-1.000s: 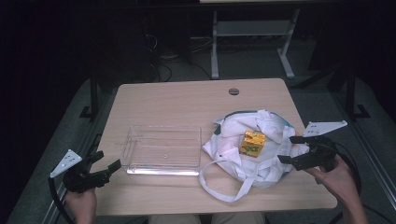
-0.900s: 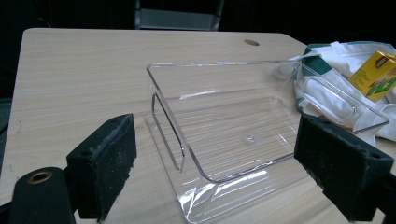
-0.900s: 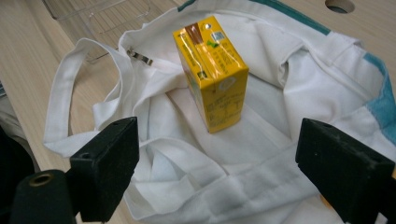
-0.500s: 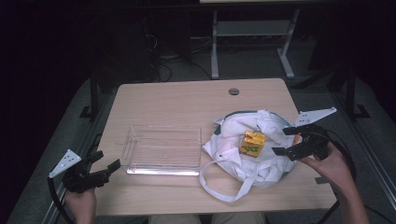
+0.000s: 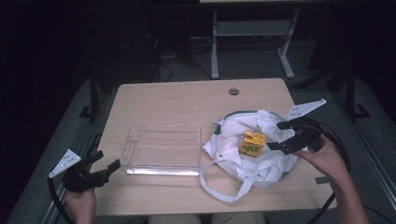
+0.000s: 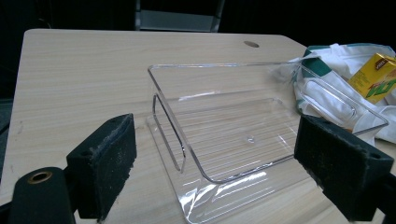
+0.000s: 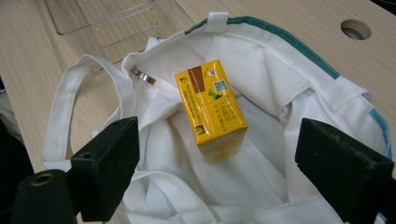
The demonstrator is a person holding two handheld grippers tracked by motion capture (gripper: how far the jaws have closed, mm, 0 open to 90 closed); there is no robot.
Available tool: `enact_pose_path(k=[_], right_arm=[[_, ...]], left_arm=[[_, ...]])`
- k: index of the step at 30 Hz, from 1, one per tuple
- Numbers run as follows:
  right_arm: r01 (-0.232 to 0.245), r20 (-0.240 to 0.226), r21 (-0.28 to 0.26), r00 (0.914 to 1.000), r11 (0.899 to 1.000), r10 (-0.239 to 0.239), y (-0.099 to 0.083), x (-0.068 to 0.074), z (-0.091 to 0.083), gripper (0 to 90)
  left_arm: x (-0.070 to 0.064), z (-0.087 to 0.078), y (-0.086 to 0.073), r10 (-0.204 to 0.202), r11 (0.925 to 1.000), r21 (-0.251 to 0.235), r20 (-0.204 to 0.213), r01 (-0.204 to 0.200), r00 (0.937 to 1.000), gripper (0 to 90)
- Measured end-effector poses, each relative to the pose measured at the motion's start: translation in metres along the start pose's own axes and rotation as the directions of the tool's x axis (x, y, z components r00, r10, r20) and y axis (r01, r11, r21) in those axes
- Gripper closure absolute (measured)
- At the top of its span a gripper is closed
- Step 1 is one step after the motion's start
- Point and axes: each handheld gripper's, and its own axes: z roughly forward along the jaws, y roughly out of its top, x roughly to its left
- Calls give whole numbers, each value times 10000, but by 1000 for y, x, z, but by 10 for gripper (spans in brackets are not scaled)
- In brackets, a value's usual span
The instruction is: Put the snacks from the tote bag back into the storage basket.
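High view: right gripper [image 5: 283,136] hangs over the white tote bag [image 5: 261,163] at 4 o'clock on the table [image 5: 177,98], fingers wide, likely lining up on the yellow carton [image 5: 252,143] lying in the bag's mouth. Left gripper [image 5: 106,163] waits at 8 o'clock, fingers wide, empty, facing the clear tray [image 5: 163,150], probably the drop spot. Carton: yellow, boxy, brown patch and small printed label on its upper face, unopened by the look.

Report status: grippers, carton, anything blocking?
Right gripper open, above bag, aimed at carton. Left gripper open, idle near tray. Carton lies on the bag cloth, uncovered. Nothing in the way.
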Motion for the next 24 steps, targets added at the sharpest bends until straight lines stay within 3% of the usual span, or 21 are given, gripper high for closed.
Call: enact_pose_path(k=[24], right_arm=[[315, -307, 609, 9991, 9976, -297, 18, -6, 21, 140]], left_arm=[[1, 0, 0, -32, 10000, 3, -24, 32, 10000, 126]])
